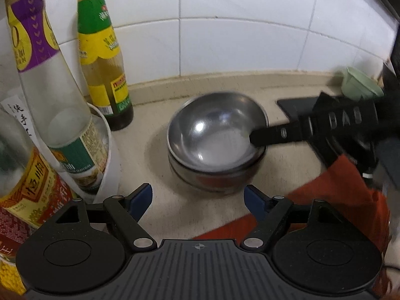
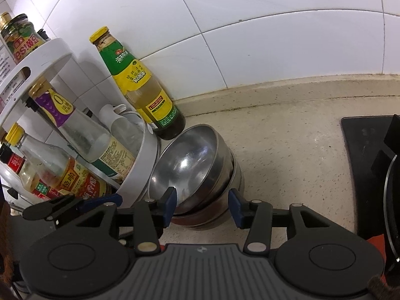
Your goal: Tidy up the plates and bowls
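Note:
A stack of steel bowls [image 1: 215, 135] stands on the beige counter near the tiled wall, and its top bowl [image 2: 185, 165] sits slightly tilted. My right gripper [image 2: 203, 207] straddles the stack's near wall, open. One of its fingers [image 1: 270, 135] reaches inside the top bowl and the other is outside. I see no firm press on the wall. My left gripper [image 1: 200, 200] hovers just in front of the stack, open, with only bare counter between its blue pads [image 1: 145, 197].
A white round rack [image 2: 140, 175] full of bottles stands close on the left of the bowls. A green-labelled bottle [image 1: 105, 75] is against the wall. A black stove top [image 2: 362, 162] and a dark pan lie to the right, beside a pale green cup [image 1: 360, 85]. A red sleeve [image 1: 337, 187] crosses low right.

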`<action>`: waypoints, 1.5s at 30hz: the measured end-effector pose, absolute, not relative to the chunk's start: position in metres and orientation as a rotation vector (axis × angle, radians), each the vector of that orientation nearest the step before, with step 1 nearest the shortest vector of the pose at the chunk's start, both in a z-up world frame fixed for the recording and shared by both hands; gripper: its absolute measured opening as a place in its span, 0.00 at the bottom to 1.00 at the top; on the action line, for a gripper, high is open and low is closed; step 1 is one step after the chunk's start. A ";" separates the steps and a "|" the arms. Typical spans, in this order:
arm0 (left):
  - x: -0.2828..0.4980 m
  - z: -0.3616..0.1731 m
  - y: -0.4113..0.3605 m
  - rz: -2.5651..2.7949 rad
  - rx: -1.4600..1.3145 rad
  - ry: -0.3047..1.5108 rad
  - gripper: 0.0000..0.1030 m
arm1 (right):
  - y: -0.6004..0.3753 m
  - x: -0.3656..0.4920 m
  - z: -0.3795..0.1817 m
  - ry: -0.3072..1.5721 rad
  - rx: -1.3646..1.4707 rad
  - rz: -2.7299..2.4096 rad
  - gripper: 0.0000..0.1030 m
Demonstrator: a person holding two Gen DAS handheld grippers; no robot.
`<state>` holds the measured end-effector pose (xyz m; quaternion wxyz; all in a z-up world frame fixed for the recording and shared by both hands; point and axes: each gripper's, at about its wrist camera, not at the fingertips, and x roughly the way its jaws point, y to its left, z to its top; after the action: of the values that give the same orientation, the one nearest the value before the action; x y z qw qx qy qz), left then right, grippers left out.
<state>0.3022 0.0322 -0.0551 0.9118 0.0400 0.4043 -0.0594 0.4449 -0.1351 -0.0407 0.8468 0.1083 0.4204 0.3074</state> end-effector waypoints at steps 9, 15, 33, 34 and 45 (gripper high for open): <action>0.317 -0.084 0.028 -0.187 0.105 0.896 0.84 | -0.137 0.459 -0.049 0.915 0.249 0.628 0.48; 0.339 -0.099 0.017 -0.232 0.116 0.909 0.85 | -0.138 0.471 -0.056 0.940 0.267 0.618 0.51; 0.371 -0.120 0.017 -0.351 0.292 0.863 0.95 | -0.173 0.501 -0.041 0.955 -0.186 0.911 0.54; 0.372 -0.120 0.017 -0.357 0.296 0.866 0.95 | -0.172 0.503 -0.040 0.951 -0.245 0.929 0.54; 0.383 -0.134 0.013 -0.380 0.353 0.889 0.96 | -0.112 0.541 -0.075 0.977 -0.607 1.261 0.55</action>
<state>0.3827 0.0131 -0.1343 0.8706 0.1687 0.4250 -0.1819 0.5407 -0.1124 -0.0745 0.6577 -0.2678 0.4312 0.5566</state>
